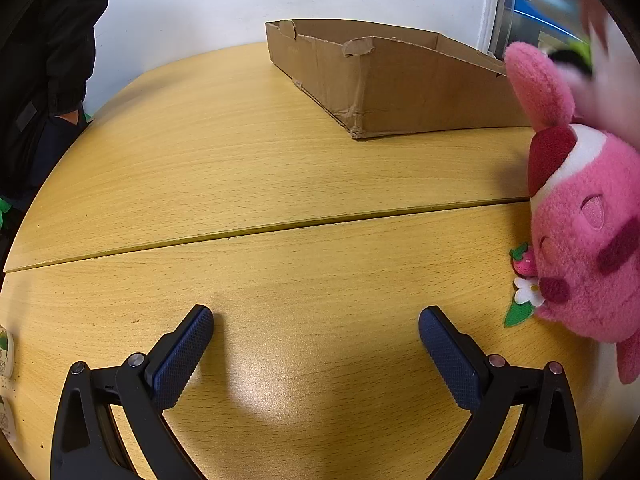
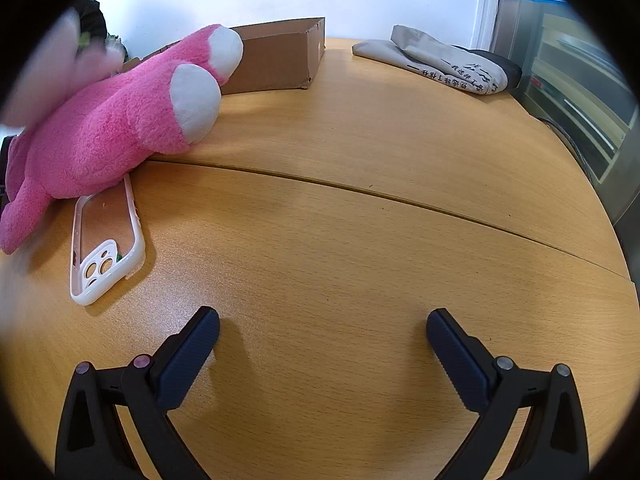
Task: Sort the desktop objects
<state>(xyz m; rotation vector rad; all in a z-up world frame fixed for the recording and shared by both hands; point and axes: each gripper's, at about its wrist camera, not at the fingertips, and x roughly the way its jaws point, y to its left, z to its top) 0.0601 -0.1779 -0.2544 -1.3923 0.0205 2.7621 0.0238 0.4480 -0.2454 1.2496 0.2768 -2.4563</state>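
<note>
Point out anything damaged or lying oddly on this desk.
The cardboard box has torn, ragged rims and a crumpled near corner. The pink plush toy lies tipped over, its body resting across the top end of the white phone case. Both grippers, left and right, are open and empty.

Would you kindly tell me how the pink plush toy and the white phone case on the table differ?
The fluffy pink plush toy is bulky and soft-looking, while the white phone case is thin, flat and rigid-looking. The plush toy is a solid stuffed body; the phone case is an empty frame with the wood showing through. The plush toy overlaps the phone case's far end. Both lie on the wooden table, with neither gripper holding them.
</note>
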